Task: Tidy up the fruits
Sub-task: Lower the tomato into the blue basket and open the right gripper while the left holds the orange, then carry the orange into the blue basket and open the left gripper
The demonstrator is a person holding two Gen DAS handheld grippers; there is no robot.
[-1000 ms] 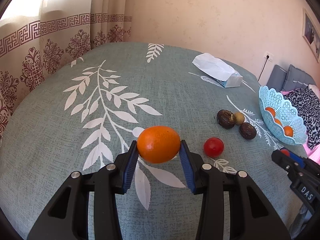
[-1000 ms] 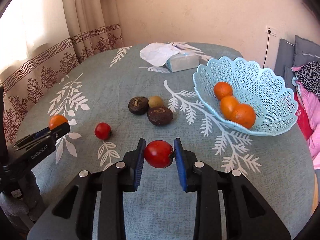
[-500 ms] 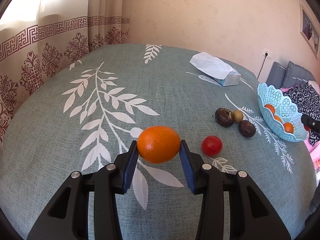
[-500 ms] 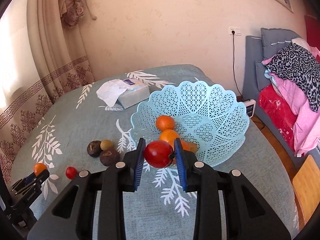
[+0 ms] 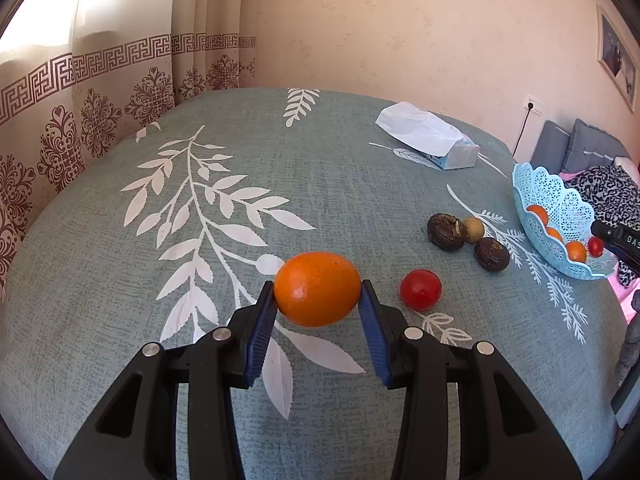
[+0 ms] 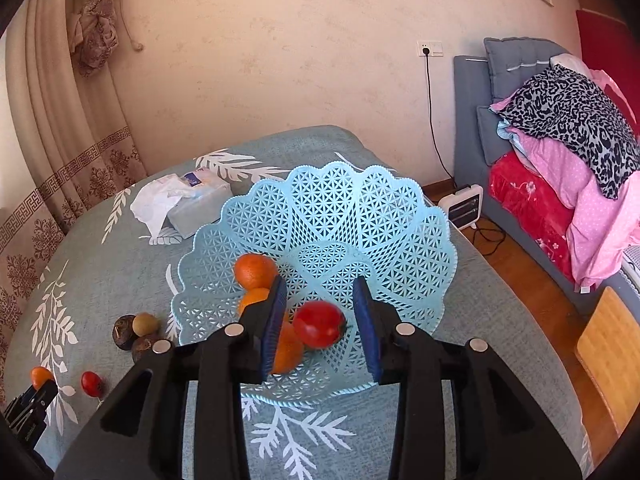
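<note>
Red tomato (image 6: 319,323) | just released over blue basket (image 6: 400,216) as right gripper (image 6: 321,322) jaws are opened | orange (image 5: 317,288) clamped in left gripper (image 5: 318,312), basket at its 2 o'clock, delivery judged next

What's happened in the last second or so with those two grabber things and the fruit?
The right gripper carried its red tomato across to the blue basket, and its jaws have just been opening, letting the tomato go among the oranges. The left gripper still holds its orange in place.
</note>
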